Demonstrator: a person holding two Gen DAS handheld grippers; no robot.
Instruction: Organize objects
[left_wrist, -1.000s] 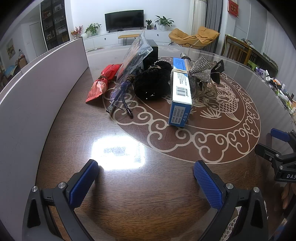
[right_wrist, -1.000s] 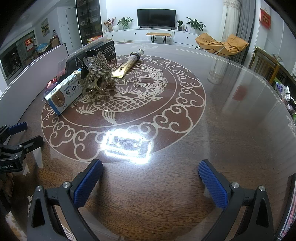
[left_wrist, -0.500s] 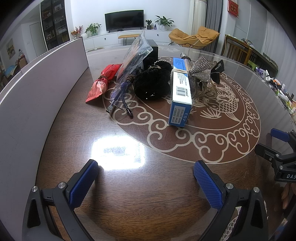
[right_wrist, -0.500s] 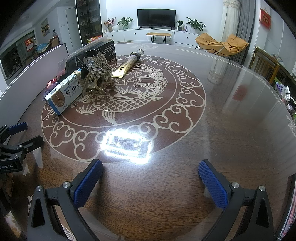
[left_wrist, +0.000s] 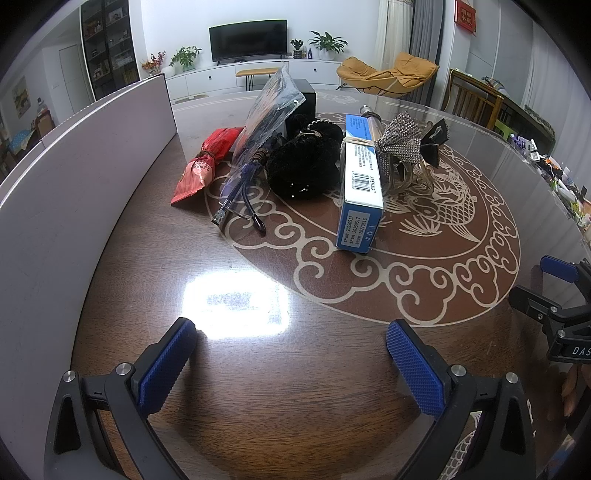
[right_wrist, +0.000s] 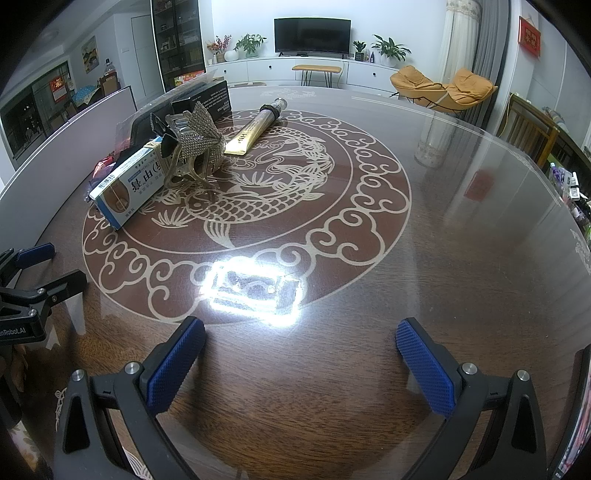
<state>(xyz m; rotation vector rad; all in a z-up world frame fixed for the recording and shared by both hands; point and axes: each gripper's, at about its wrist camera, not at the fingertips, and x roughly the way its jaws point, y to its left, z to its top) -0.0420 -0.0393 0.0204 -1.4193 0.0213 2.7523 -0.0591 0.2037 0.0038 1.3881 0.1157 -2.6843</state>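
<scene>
A cluster of objects lies at the far side of the round table: a blue and white box (left_wrist: 360, 184) (right_wrist: 127, 190), a rhinestone bow hair clip (left_wrist: 400, 147) (right_wrist: 199, 138), a black fuzzy pouch (left_wrist: 303, 166), a red packet (left_wrist: 205, 166), a clear plastic bag with pens (left_wrist: 258, 129), a black box (left_wrist: 304, 107) (right_wrist: 210, 99) and a gold tube (right_wrist: 255, 127). My left gripper (left_wrist: 291, 354) is open near the table's front edge, well short of the pile. My right gripper (right_wrist: 303, 354) is open over bare wood, nothing between its fingers.
A tall white panel (left_wrist: 66, 184) curves along the table's left edge. The glossy wooden table (right_wrist: 443, 258) carries a fish and cloud inlay with a bright light glare. Small clutter (left_wrist: 561, 177) lines the far right rim. Chairs and a TV stand beyond.
</scene>
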